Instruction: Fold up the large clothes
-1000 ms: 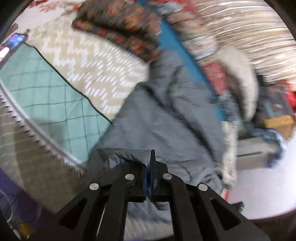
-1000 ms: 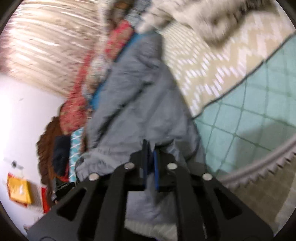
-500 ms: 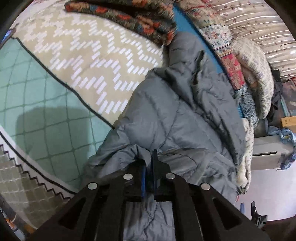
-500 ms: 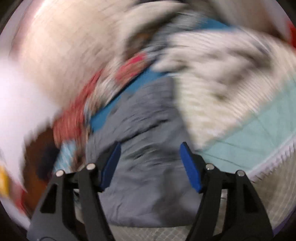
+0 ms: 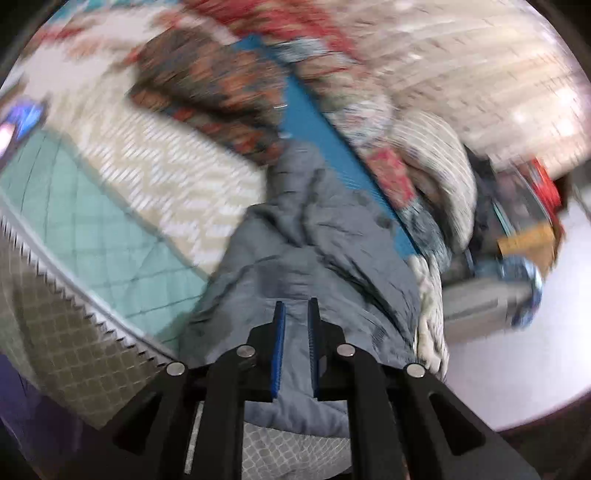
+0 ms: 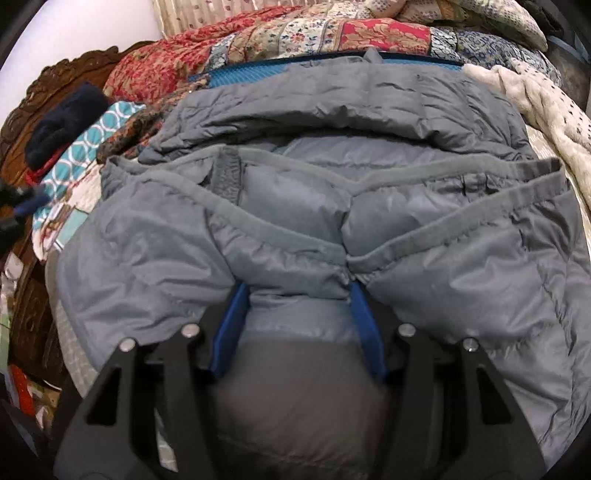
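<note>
Left wrist view is motion-blurred; left gripper hangs over the near edge of the grey puffer jacket; jaws have just been closing, blue pads now a narrow slot apart; jacket fabric shows in the slot, can't tell if it's pinched or just lying underneath.

Right wrist view is sharp; right gripper sits at the jacket's near hem; jaws have just been closing from wider, now about mid-width; a puffy fold of the jacket fills the gap and touches both pads.

Jacket lies crumpled on the bed, inner lining and grey trim bands facing up; its far edge is against a blue strip with a patchwork quilt behind; white fleece blanket at right; carved wooden headboard at left; teal quilted bedspread beside the jacket.
</note>
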### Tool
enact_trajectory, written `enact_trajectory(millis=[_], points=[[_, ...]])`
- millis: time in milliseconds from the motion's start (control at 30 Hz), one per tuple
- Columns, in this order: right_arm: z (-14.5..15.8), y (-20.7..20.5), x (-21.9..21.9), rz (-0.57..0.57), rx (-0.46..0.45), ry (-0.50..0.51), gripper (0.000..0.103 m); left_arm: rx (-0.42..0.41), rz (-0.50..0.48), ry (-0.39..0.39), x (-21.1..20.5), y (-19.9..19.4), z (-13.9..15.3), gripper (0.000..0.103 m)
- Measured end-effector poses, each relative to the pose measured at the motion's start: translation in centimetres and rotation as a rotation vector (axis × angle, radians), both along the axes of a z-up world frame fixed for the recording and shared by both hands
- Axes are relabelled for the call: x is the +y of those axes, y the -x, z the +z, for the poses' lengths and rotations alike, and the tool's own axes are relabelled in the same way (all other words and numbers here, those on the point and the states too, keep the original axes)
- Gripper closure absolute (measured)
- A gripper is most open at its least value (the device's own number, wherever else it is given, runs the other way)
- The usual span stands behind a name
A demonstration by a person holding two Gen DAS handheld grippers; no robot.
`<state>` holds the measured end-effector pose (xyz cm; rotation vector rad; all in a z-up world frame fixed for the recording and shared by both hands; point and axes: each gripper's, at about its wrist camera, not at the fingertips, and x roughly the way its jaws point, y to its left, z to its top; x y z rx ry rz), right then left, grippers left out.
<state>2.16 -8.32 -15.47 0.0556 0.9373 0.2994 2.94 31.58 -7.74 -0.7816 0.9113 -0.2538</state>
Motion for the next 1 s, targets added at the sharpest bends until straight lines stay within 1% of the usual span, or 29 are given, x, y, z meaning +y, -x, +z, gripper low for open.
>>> enact_trajectory(millis=[67,100,133,200,233,267,300,333,367,400,433,500,567,600,700,733,767,800,833,933,1000], points=[[0.0,0.1,-0.2,-0.003,-0.002,-0.003,0.048,-0.053,-0.108,-0.084,-3.5,-0.4,1.4,0.101],[-0.1,0.5,-0.3,-0.003,-0.004,-0.003,0.048,-0.081,-0.184,-0.156,-6.1,-0.7,1.9,0.101],[0.1,0.3,-0.4,-0.005,-0.004,-0.001,0.048,-0.099,-0.240,-0.215,-8.2,-0.9,2.1,0.101],[0.2,0.1,-0.2,-0.003,-0.002,0.002,0.048,-0.128,-0.346,-0.346,-12.7,-1.6,1.5,0.101],[0.3,0.0,-0.2,-0.001,0.001,0.002,0.048,-0.132,-0.377,-0.404,-14.4,-2.0,0.8,0.101],[0.5,0.2,-0.3,-0.002,0.005,0.000,0.048,-0.128,-0.400,-0.459,-15.5,-2.2,-0.1,0.101],[0.9,0.3,-0.5,-0.010,0.009,0.000,0.048,-0.111,-0.415,-0.530,-16.9,-2.9,-1.4,0.101],[1.4,0.4,-1.0,-0.025,0.001,0.006,0.048,-0.084,-0.411,-0.601,-17.5,-3.4,-2.8,0.101],[2.0,0.7,-1.7,-0.050,-0.021,0.021,0.048,-0.045,-0.392,-0.672,-17.7,-4.1,-4.2,0.101],[2.4,0.9,-2.5,-0.072,-0.035,0.033,0.048,0.017,-0.358,-0.743,-17.2,-4.7,-5.9,0.100],[2.8,1.2,-3.5,-0.101,-0.046,0.044,0.048,0.041,-0.344,-0.732,-16.8,-5.2,-6.8,0.100],[3.5,1.6,-6.5,-0.172,-0.057,0.050,0.052,0.041,-0.311,-0.652,-15.3,-5.2,-7.2,0.100],[3.8,1.8,-9.2,-0.254,-0.067,0.046,0.052,0.048,-0.292,-0.640,-14.7,-5.0,-7.2,0.100],[4.0,1.9,-11.1,-0.302,-0.068,0.020,0.052,0.048,-0.289,-0.639,-14.5,-4.9,-7.3,0.100],[3.2,1.8,-14.7,-0.400,-0.030,-0.016,0.052,0.042,-0.279,-0.639,-14.3,-4.7,-7.7,0.100],[2.7,1.7,-15.6,-0.429,-0.008,-0.029,0.049,0.043,-0.275,-0.643,-14.4,-4.7,-7.8,0.100],[2.0,1.5,-16.5,-0.445,0.016,-0.069,0.046,0.043,-0.273,-0.647,-14.5,-4.7,-7.9,0.100],[1.6,1.5,-17.0,-0.448,0.021,-0.103,0.046,0.044,-0.271,-0.650,-14.7,-4.7,-8.0,0.100],[1.5,1.5,-17.2,-0.448,0.014,-0.116,0.045,0.044,-0.272,-0.651,-14.8,-4.7,-8.2,0.100],[1.5,1.1,-16.5,-0.431,0.012,-0.054,0.042,0.050,-0.274,-0.656,-15.0,-5.0,-8.1,0.100],[1.4,0.9,-16.4,-0.426,0.010,-0.035,0.042,0.050,-0.274,-0.661,-15.0,-4.9,-8.1,0.100]])
